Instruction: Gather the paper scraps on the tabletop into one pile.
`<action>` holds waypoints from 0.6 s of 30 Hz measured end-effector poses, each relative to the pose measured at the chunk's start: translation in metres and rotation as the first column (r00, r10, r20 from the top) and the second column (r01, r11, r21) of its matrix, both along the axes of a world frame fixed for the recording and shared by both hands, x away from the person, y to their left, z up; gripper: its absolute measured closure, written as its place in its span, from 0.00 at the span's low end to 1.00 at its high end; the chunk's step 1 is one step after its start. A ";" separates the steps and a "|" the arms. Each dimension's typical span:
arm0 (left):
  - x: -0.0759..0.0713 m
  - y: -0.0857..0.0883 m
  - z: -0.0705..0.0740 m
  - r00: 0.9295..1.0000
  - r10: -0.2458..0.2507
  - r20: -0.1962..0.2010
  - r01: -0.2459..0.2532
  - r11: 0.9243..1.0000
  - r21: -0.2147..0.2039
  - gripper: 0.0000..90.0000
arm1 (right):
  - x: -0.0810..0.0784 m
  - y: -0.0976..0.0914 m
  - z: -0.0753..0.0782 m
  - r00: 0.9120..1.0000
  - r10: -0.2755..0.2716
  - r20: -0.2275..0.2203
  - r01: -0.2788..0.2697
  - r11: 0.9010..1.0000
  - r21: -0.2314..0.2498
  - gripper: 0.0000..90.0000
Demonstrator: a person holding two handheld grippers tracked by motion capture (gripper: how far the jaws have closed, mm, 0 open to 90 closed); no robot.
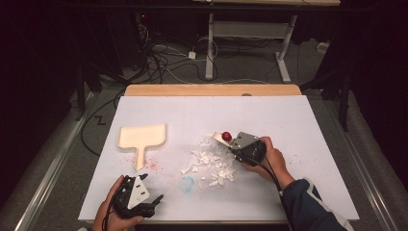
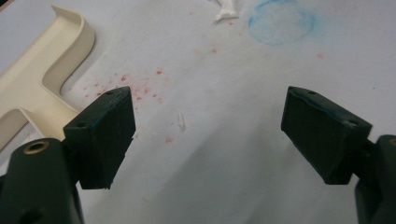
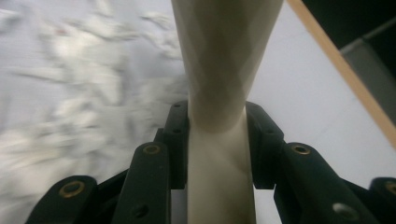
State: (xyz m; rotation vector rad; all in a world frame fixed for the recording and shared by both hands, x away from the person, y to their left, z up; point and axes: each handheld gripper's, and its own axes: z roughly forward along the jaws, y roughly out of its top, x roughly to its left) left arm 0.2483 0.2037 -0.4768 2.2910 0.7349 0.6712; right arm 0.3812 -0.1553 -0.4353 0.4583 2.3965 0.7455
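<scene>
1 dustpan, 2 grippers, many scraps

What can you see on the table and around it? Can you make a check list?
Surface: white table top with red specks and a blue ring stain.
Job's things: cream dustpan lying flat; cream tool, maybe a brush, over the white scraps.
Clutter: small red ball beside the right gripper.
Grippers: left gripper open, holding nothing, near the table's front edge; right gripper shut on the cream tool.
Cables: black cable trailing from the right gripper; tangled floor cables behind the table.
Surroundings: dark room, grey floor, white table legs farther back.
</scene>
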 end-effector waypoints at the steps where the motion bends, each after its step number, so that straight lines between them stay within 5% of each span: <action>1: 0.000 0.000 0.000 1.000 -0.001 0.000 0.001 1.000 -0.001 0.19 | -0.006 0.000 0.001 1.000 0.013 -0.002 -0.013 1.000 0.004 0.75; 6: 0.000 0.000 0.002 1.000 -0.007 0.004 0.007 1.000 0.006 0.19 | -0.028 -0.001 0.009 0.998 0.068 -0.011 -0.068 0.998 0.010 0.76; 18: -0.001 -0.001 0.003 1.000 -0.008 0.005 0.008 1.000 0.006 0.19 | -0.034 -0.020 0.049 0.999 0.049 0.006 -0.049 0.993 0.108 0.76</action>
